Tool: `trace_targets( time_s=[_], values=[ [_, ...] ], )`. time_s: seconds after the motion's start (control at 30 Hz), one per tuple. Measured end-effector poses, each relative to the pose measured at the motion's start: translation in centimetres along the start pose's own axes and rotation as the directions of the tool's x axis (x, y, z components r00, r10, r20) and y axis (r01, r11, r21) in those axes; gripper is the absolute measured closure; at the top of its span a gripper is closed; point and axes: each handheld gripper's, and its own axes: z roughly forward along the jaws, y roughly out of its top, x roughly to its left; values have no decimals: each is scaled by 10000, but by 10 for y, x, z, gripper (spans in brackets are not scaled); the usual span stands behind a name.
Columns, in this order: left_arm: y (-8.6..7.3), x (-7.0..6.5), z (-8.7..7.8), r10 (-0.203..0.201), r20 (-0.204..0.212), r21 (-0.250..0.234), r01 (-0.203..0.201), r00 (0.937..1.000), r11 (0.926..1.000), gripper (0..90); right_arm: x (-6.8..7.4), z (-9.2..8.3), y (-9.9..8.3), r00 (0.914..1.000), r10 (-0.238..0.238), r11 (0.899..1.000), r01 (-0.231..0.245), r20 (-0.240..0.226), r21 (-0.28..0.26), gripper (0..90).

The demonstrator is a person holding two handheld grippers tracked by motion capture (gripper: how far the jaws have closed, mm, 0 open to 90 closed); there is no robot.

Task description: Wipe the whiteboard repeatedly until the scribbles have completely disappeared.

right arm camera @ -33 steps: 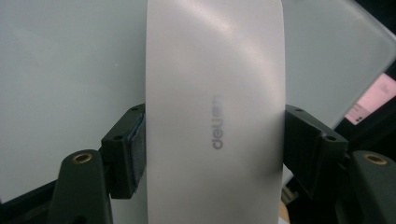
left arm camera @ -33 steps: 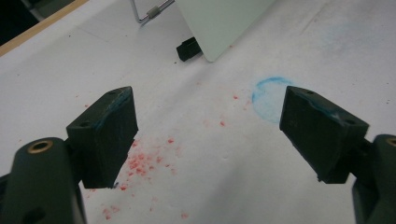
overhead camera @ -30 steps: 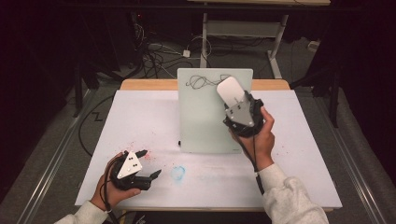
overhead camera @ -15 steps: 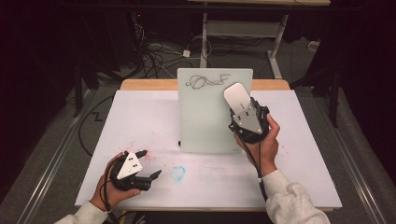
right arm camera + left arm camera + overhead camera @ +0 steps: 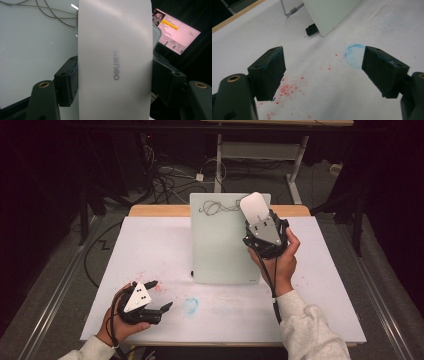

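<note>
white eraser (image 5: 115,65) | clamped between right gripper (image 5: 115,82) fingers (image 5: 66,82) | at whiteboard (image 5: 220,245)

White eraser (image 5: 115,62) clamped between black tool jaws, scribbled whiteboard (image 5: 32,50) behind.

The high view looks down on the table (image 5: 150,245); both gripper views sit close, sharing the whiteboard (image 5: 220,245).
</note>
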Motion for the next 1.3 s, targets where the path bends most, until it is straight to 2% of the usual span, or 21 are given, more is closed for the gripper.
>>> trace_targets(
  time_s=[0.23, 0.27, 0.4, 0.47, 0.5, 0.53, 0.63, 0.7, 0.77, 0.83, 1.0, 1.13, 1.2, 1.3],
  values=[
    [0, 0, 0, 44, -15, 43, -44, 10000, 10000, 184, 22, -1, 2, 9984, -386, 9992, 382, -406, -112, 312],
    [0, 0, 1, 42, -7, 31, -42, 10000, 10000, 184, 30, -1, 0, 9974, -476, 9988, 468, -547, -147, 312],
    [0, -1, 1, 29, -47, 30, -29, 10000, 10000, 184, 40, -2, -1, 9938, -758, 9970, 744, -813, -200, 312],
    [0, -1, 0, 27, -91, 35, -27, 10000, 10000, 184, 40, -2, 0, 9938, -762, 9971, 752, -814, -153, 312],
    [0, -1, 0, 34, -96, 12, -34, 9999, 10000, 184, 37, -2, 1, 9946, -666, 9977, 655, -798, -162, 312],
    [0, -1, -1, 31, -106, -16, -31, 9999, 10000, 184, 35, -2, 2, 9972, -474, 9988, 467, -584, -122, 312],
    [0, 0, -1, 2, -100, -2, -2, 10000, 10000, 184, 20, -1, 3, 9990, 302, 9994, -307, -323, -166, 312],
    [-1, 0, 0, -13, -88, -4, 13, 10000, 10000, 184, 15, 0, 6, 9988, 455, 9989, -457, -160, -107, 312],
    [0, 0, 1, -38, -43, -23, 37, 10000, 10000, 184, 17, 1, 8, 9984, 530, 9985, -533, -175, -150, 312],
    [0, 0, 1, 4, -17, 10, -4, 10000, 10000, 184, 24, 1, 8, 9990, 331, 9993, -336, -286, -184, 312],
    [0, -2, 0, 43, 1, -18, -43, 10000, 10000, 184, 48, -1, 7, 9947, -133, 9997, 109, -1021, -239, 312],
    [-1, -2, 1, 33, 19, -16, -33, 10000, 10000, 184, 66, -3, 1, 9907, -626, 9977, 591, -1206, -327, 312],
    [0, -1, 1, 151, -43, -47, -151, 9999, 9999, 184, 70, -4, -1, 9899, -747, 9970, 714, -1204, -315, 312],
    [0, -2, 1, 151, -35, -45, -151, 9999, 9999, 184, 64, -4, 0, 9896, -638, 9977, 606, -1288, -287, 312]
  ],
)
